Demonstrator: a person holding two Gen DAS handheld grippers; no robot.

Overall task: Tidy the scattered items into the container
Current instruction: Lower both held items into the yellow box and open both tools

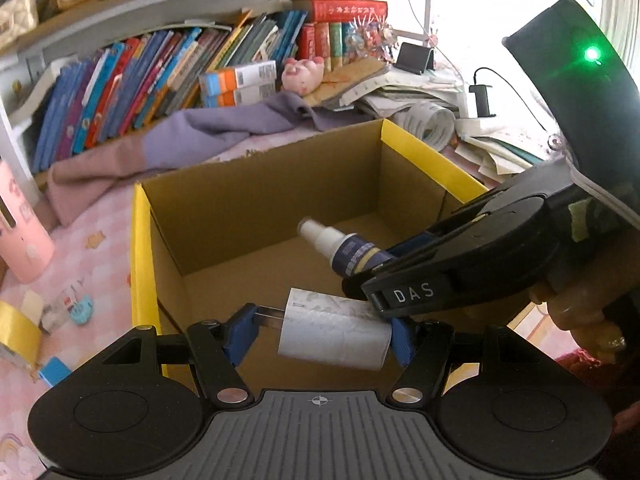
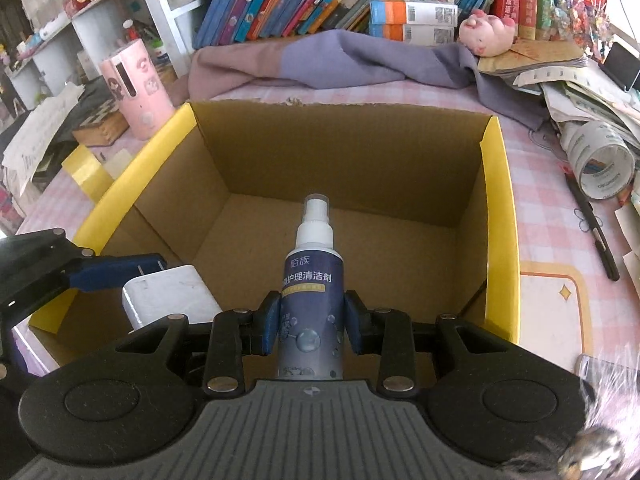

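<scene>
We have the left gripper (image 1: 320, 330) closed on the white charger (image 1: 334, 334) and the right gripper (image 2: 311, 322) closed on the spray bottle (image 2: 312, 300), both over the near edge of the cardboard box (image 2: 498, 208). The box floor shows bare, so by our reckoning nothing is in yet. Left on the table's left edge: yellow tape (image 1: 16, 330) and small bits.

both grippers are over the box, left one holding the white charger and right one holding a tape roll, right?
Not quite: the right gripper holds a spray bottle, not a tape roll, as the right wrist view shows. The left gripper does hold the white charger over the box.
</scene>
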